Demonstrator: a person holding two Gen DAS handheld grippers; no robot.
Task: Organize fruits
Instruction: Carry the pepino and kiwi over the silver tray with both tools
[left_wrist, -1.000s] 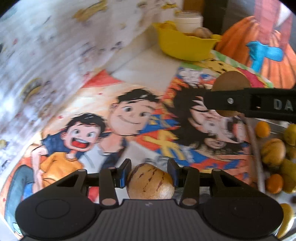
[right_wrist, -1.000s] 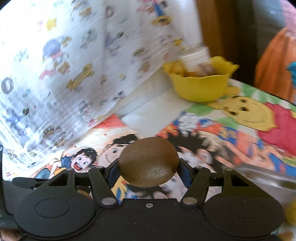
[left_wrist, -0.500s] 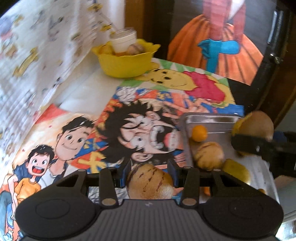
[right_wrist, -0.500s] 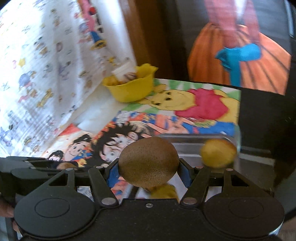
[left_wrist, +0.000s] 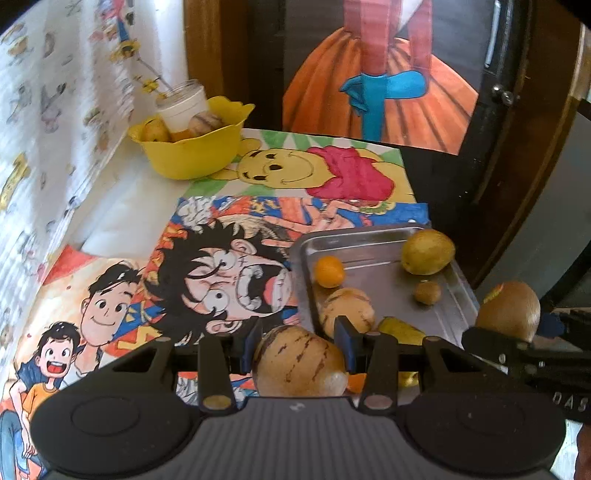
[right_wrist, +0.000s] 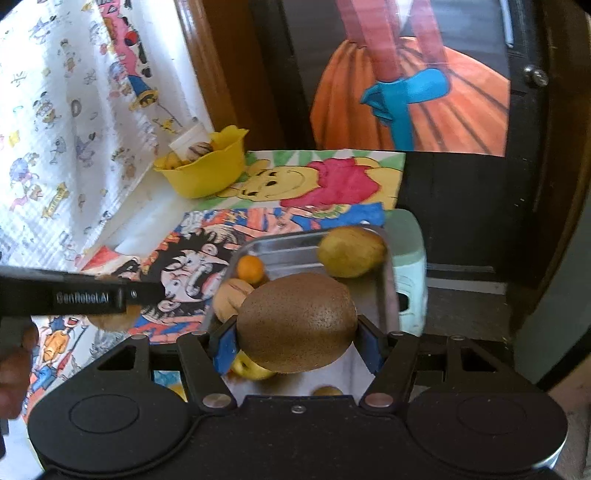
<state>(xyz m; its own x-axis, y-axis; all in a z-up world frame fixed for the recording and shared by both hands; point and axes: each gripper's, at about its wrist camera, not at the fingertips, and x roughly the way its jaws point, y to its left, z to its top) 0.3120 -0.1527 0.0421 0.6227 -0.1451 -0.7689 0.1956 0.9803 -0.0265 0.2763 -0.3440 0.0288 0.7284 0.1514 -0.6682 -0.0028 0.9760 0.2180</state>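
Note:
My left gripper (left_wrist: 297, 341) is shut on a tan striped melon (left_wrist: 299, 363), held above the cartoon mat next to the metal tray (left_wrist: 373, 243). My right gripper (right_wrist: 297, 338) is shut on a brown kiwi (right_wrist: 297, 323), held over the tray's (right_wrist: 280, 247) near part; the kiwi also shows in the left wrist view (left_wrist: 508, 310). The tray holds an orange (left_wrist: 328, 271), a second striped melon (left_wrist: 347, 310), a yellow-green fruit (left_wrist: 426, 251), a small brown fruit (left_wrist: 427, 292) and yellow fruit partly hidden by the fingers.
A yellow bowl (left_wrist: 192, 147) with fruit and a white cup (left_wrist: 183, 105) stands at the table's far left by the patterned wall. A pale green stool (right_wrist: 408, 266) stands beyond the tray. Dark doors rise behind the table.
Both grippers have swung right with their fruits, from over the cartoon mat toward the tray. The tray and its fruit have come into full view.

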